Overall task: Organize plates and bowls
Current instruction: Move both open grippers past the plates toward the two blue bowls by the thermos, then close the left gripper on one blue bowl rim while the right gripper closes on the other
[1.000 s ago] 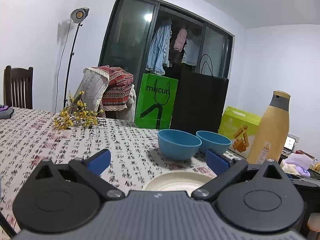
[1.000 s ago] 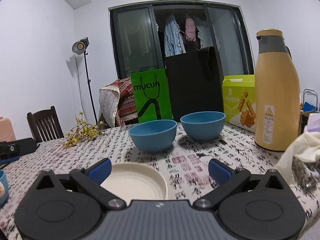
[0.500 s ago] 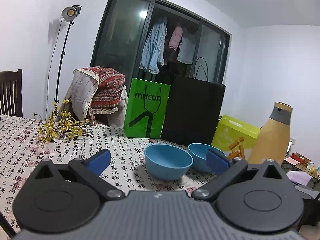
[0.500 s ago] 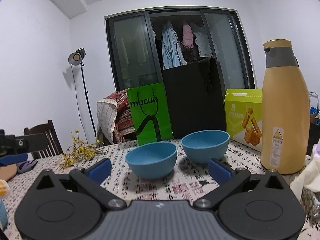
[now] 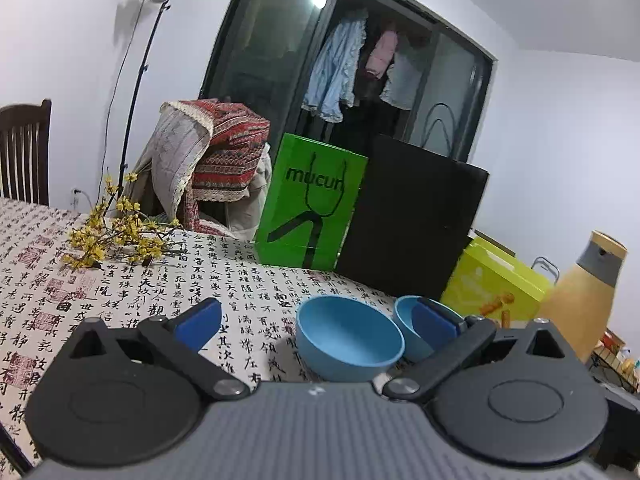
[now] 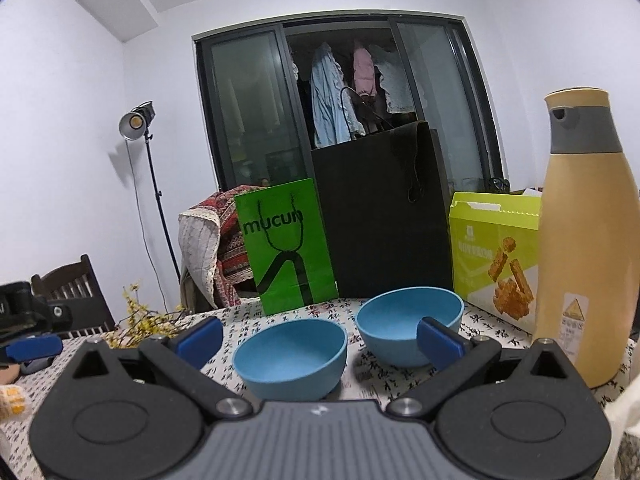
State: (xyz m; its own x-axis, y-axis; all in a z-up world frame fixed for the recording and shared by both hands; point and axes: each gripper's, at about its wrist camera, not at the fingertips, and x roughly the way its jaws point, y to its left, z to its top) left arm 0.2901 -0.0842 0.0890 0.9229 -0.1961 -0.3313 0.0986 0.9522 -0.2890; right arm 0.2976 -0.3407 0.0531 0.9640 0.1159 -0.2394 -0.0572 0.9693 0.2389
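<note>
My fingers are spread wide on both sides, the left gripper (image 5: 316, 322) and the right gripper (image 6: 319, 336) each holding nothing and touching nothing. Two blue bowls sit upright, side by side on the patterned tablecloth (image 5: 132, 280): the near bowl (image 6: 290, 356) lies ahead between my right fingertips, the far bowl (image 6: 408, 324) behind my right pad. Bare cloth lies to the left; the green bag (image 6: 288, 248), black bag (image 6: 384, 216) and tan flask (image 6: 588, 248) hem the back and right.

Both wrist views look low across the table (image 5: 168, 276), sharing two blue bowls (image 6: 290, 354)
</note>
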